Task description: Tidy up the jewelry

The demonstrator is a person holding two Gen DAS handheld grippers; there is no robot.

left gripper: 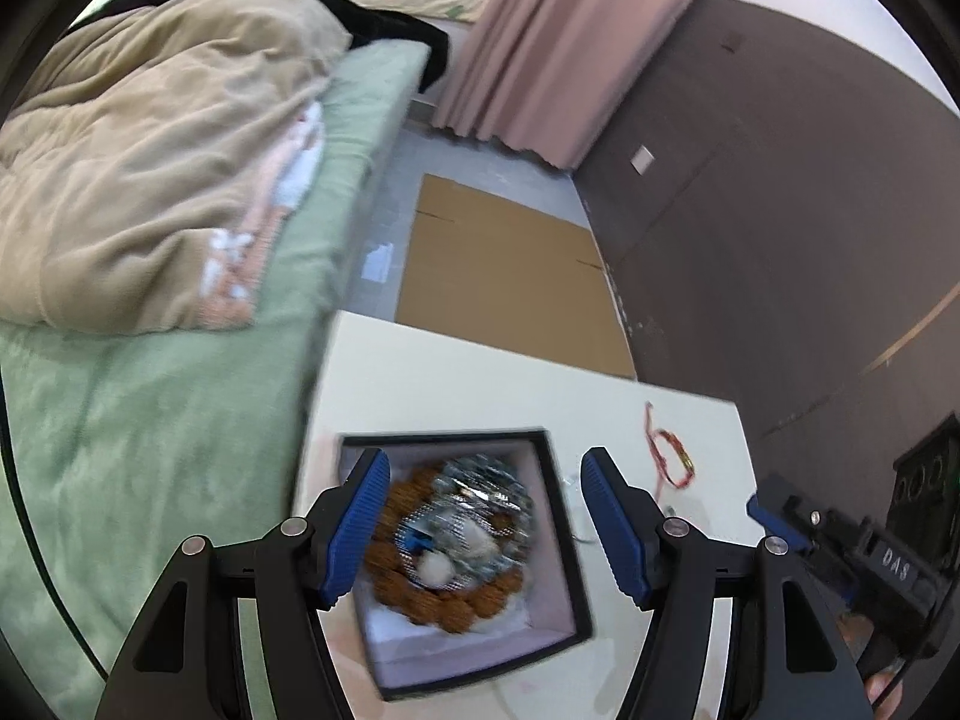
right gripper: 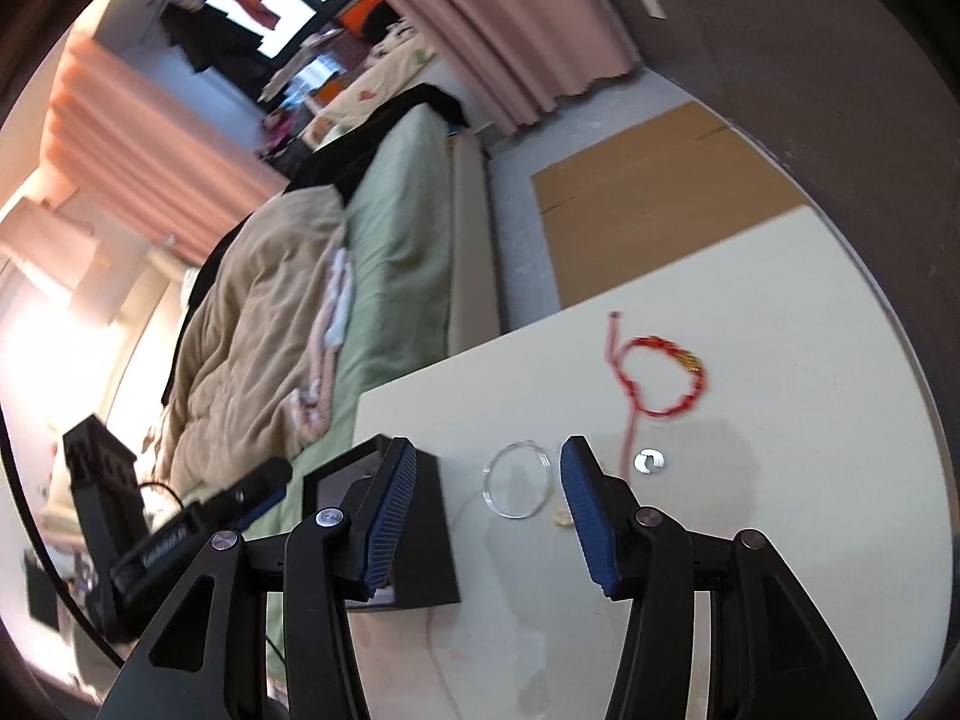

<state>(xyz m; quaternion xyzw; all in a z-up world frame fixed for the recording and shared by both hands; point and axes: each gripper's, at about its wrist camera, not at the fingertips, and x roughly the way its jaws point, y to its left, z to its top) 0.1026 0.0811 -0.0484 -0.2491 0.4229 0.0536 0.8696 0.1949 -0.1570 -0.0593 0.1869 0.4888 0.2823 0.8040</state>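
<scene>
A bed (left gripper: 180, 360) with a green sheet is lying along the left side of the table, and a rumpled beige blanket (left gripper: 138, 168) is sitting on top of it. Pink curtains (left gripper: 540, 48) are hanging beyond the bed, and a flat sheet of cardboard (left gripper: 498, 276) is lying on the floor past the table's far edge.

The white table (right gripper: 780, 540) is carrying the jewelry. A black box (left gripper: 558, 510) with a pale lining is standing open on it, near the edge beside the bed. Inside the box a bracelet of brown beads (left gripper: 474, 600) is lying curled around a blurred silvery piece (left gripper: 486, 498), too smeared to name.

The left gripper (left gripper: 480, 516) is hanging over the open box with its blue fingers (left gripper: 354, 528) standing well apart, and nothing is being pressed between them. The right gripper (right gripper: 486, 510) is pointing down at the tabletop just right of the box, its jaws parted and clamping nothing.

A red cord bracelet (right gripper: 666, 378) with a small gold piece is lying loose on the table, well apart from the box. A clear ring-shaped bangle (right gripper: 517, 481) is lying flat between the right gripper's fingers, untouched. A small silver ring (right gripper: 648, 461) is lying just beside the red cord's tail.
</scene>
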